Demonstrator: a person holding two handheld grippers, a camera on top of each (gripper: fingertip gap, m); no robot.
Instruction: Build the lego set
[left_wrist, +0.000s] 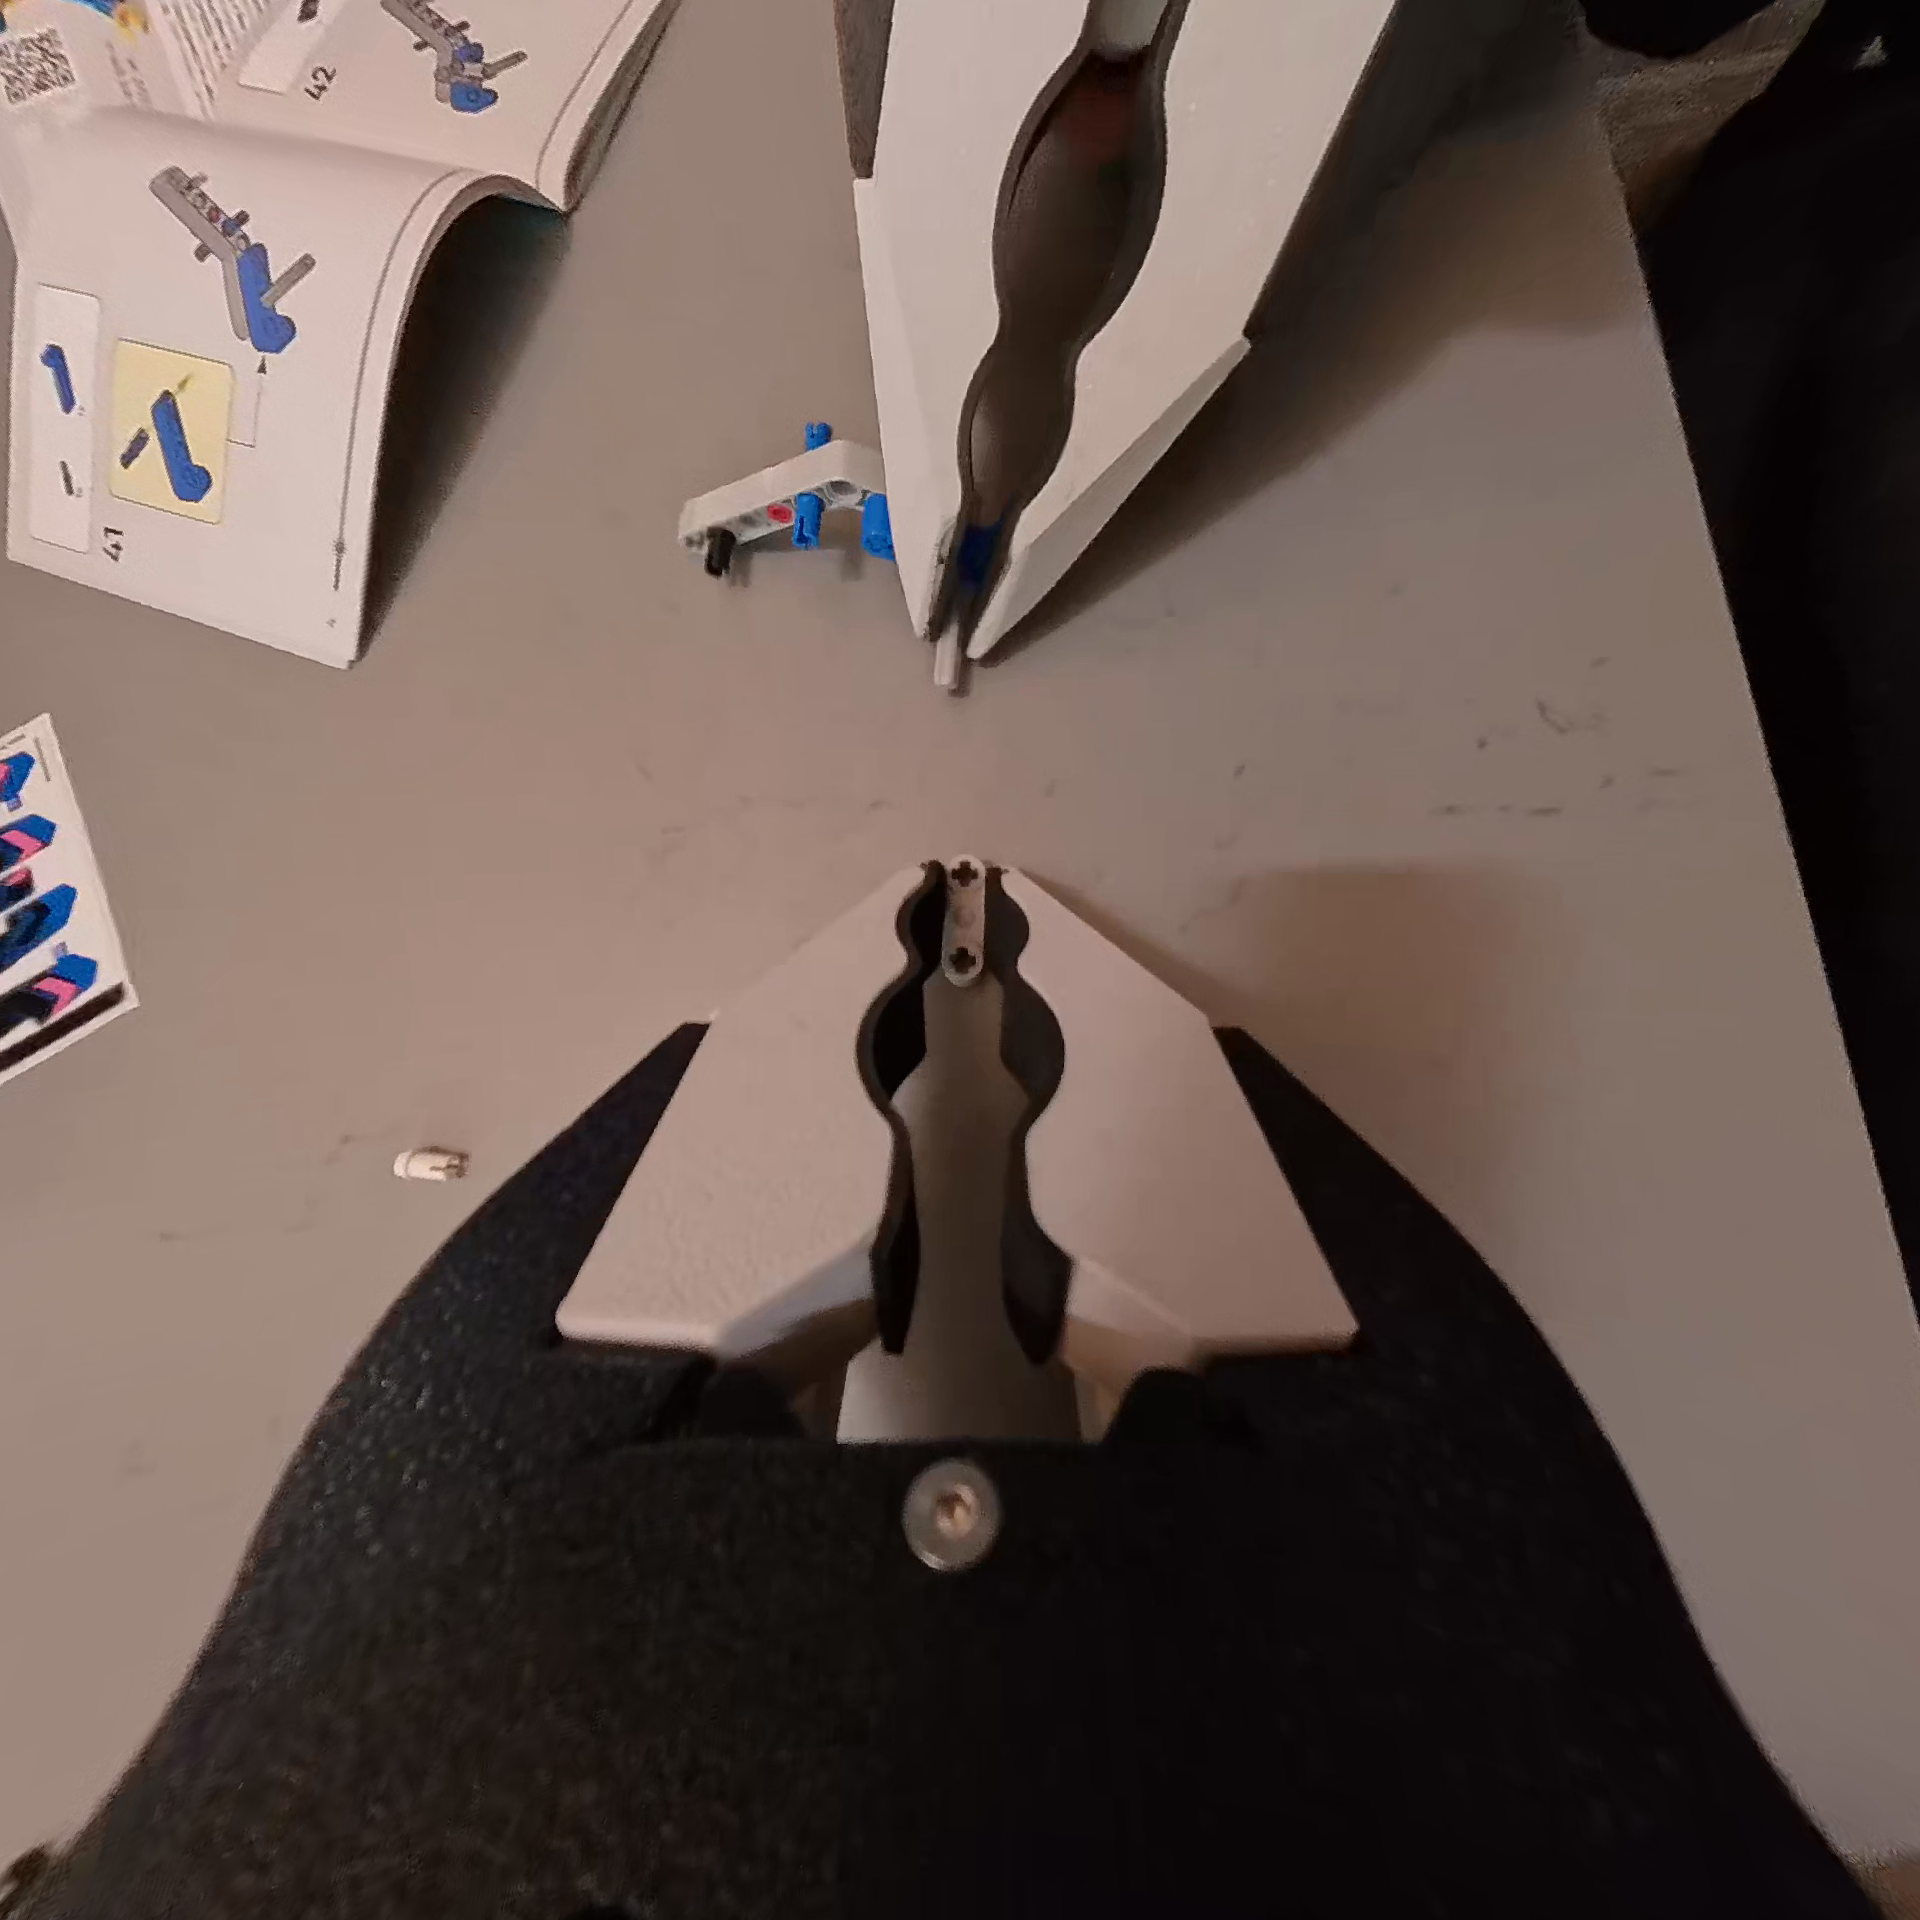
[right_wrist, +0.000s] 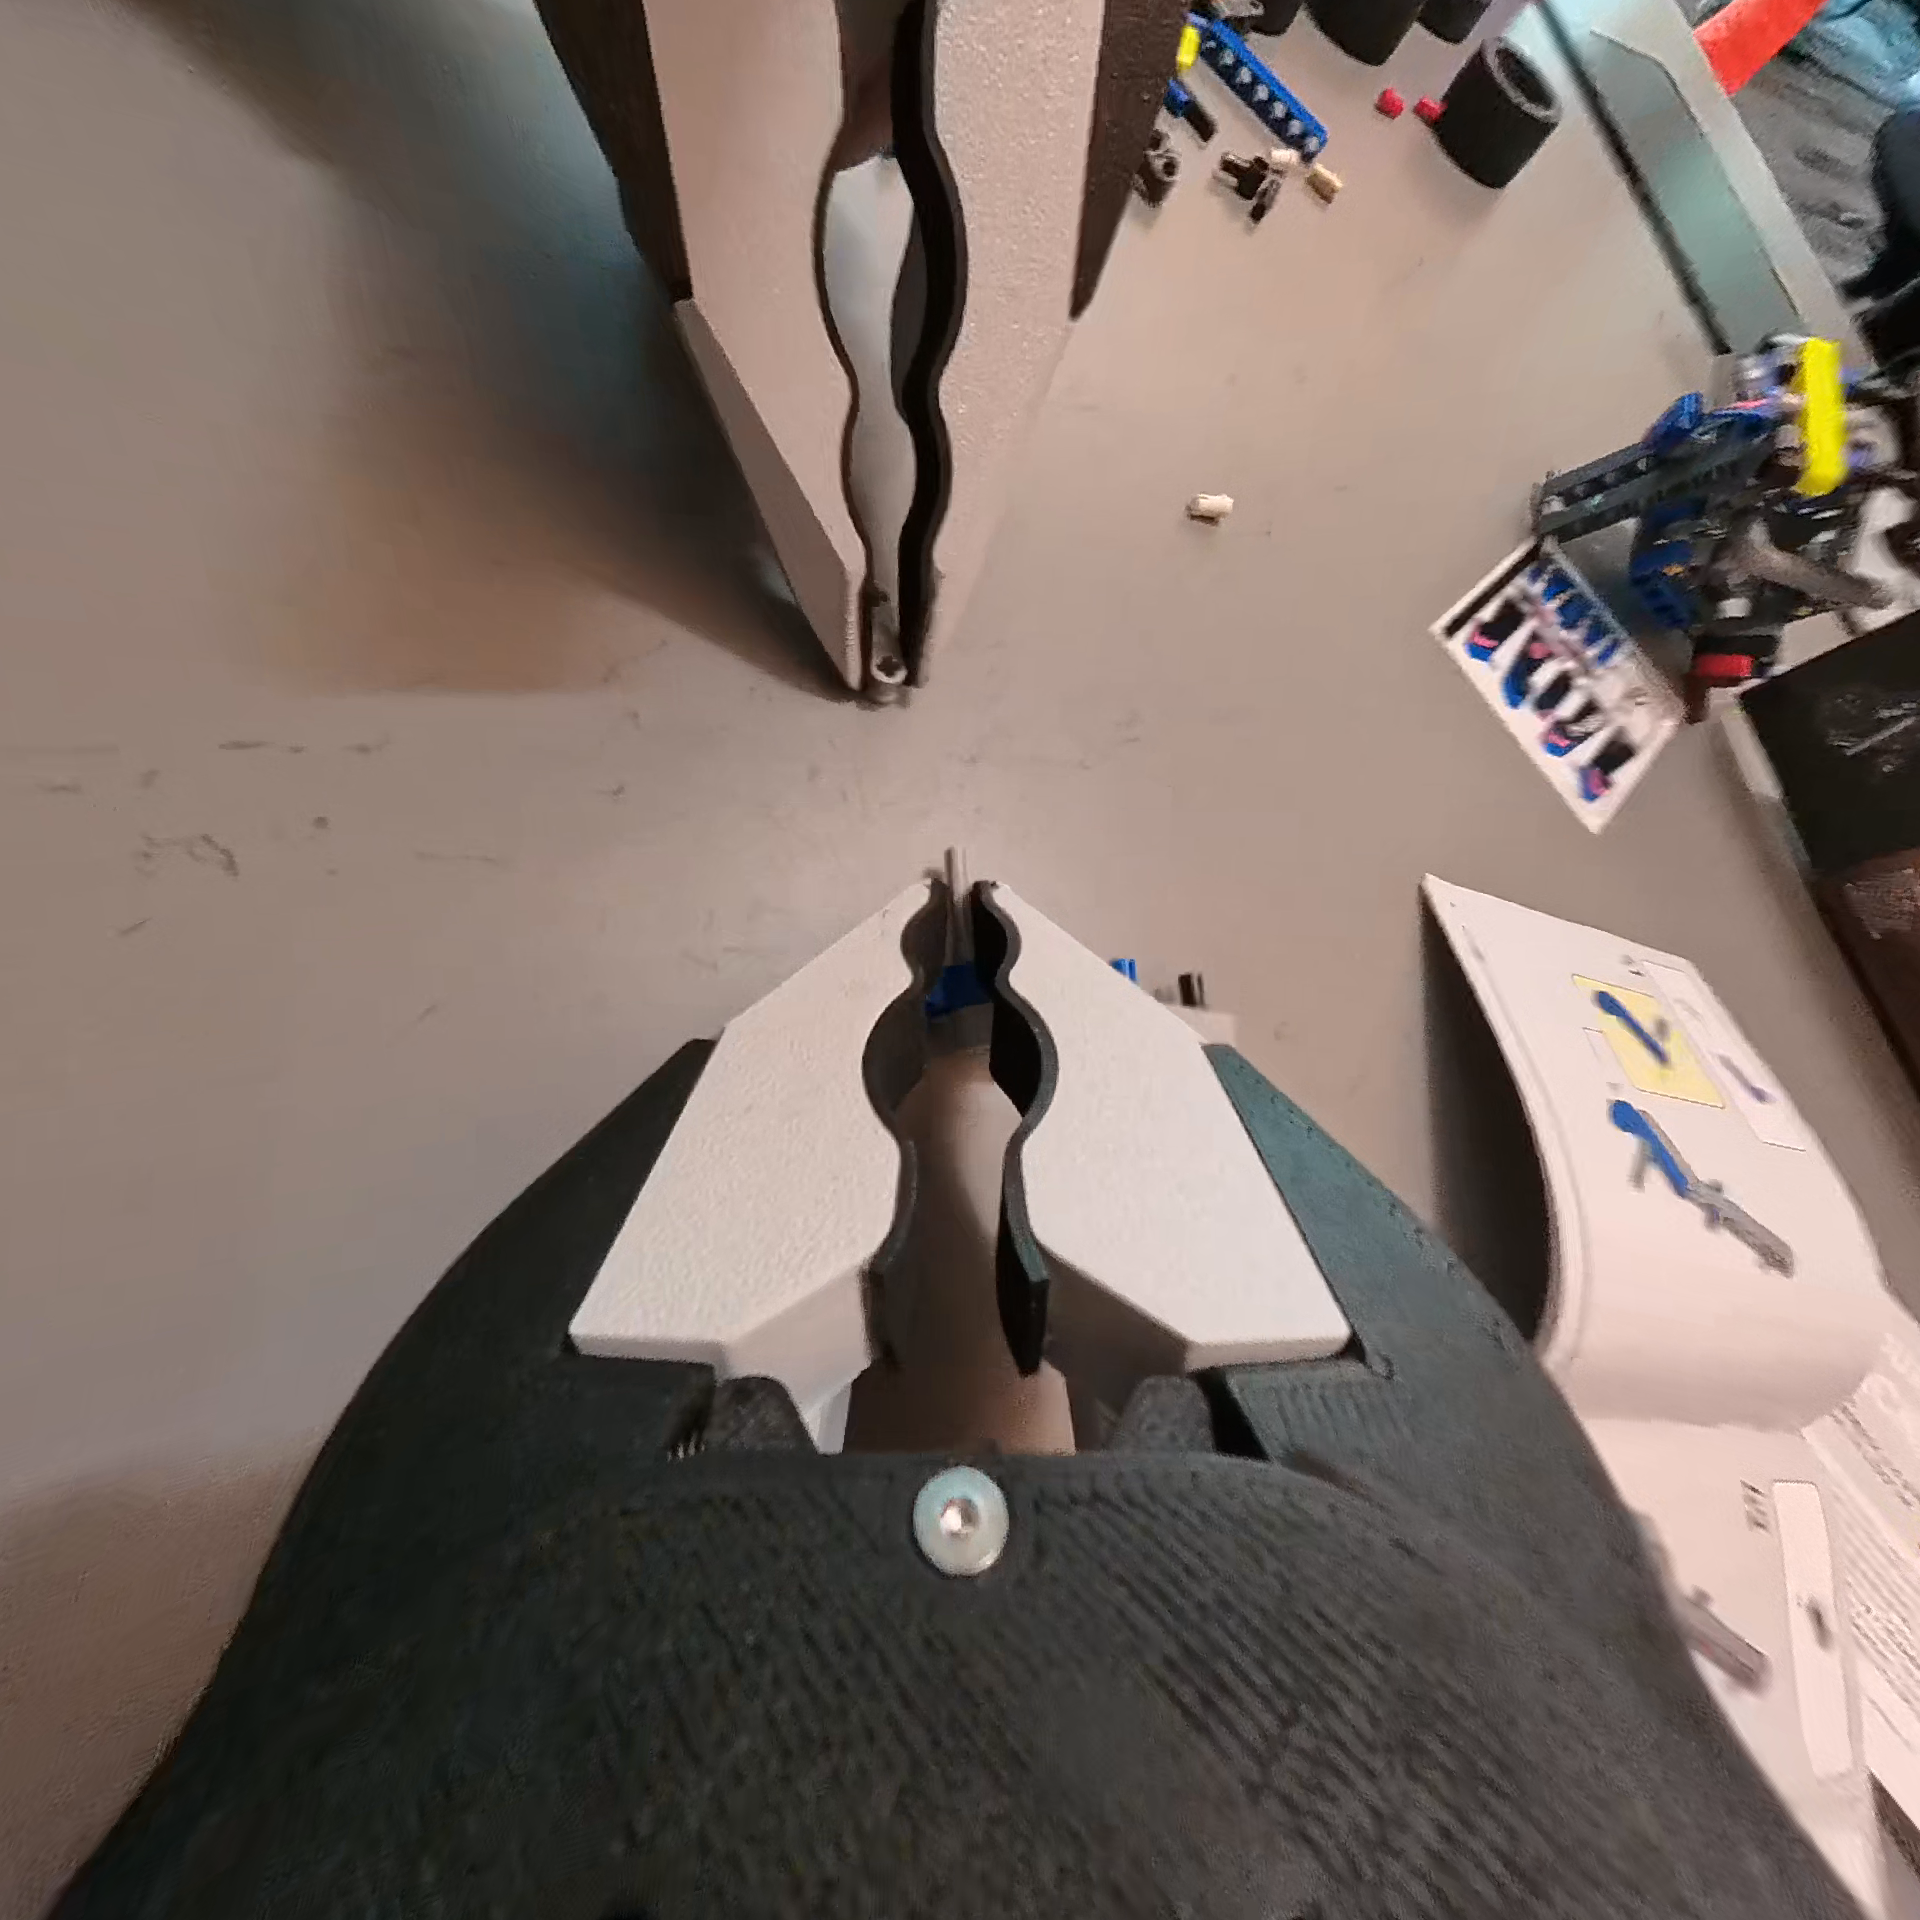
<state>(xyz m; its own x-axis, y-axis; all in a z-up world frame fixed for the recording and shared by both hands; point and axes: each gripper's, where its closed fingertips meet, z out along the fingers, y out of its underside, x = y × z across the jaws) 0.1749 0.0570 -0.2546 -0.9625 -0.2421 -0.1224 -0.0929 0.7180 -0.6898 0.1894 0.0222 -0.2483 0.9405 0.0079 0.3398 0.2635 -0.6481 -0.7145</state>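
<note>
While grippers (left_wrist: 961, 878) face tip-to-tip, bare table (left_wrist: 623, 790) between

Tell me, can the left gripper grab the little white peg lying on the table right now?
Probably not yet. The left gripper is shut on a small grey bar, so it's full. The white peg lies alone on the table, nothing blocking it.

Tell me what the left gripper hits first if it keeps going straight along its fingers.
Most likely the right gripper, which faces it tip to tip across a bare gap of table. The left gripper is shut on a small grey link; relative height is unclear.
</note>
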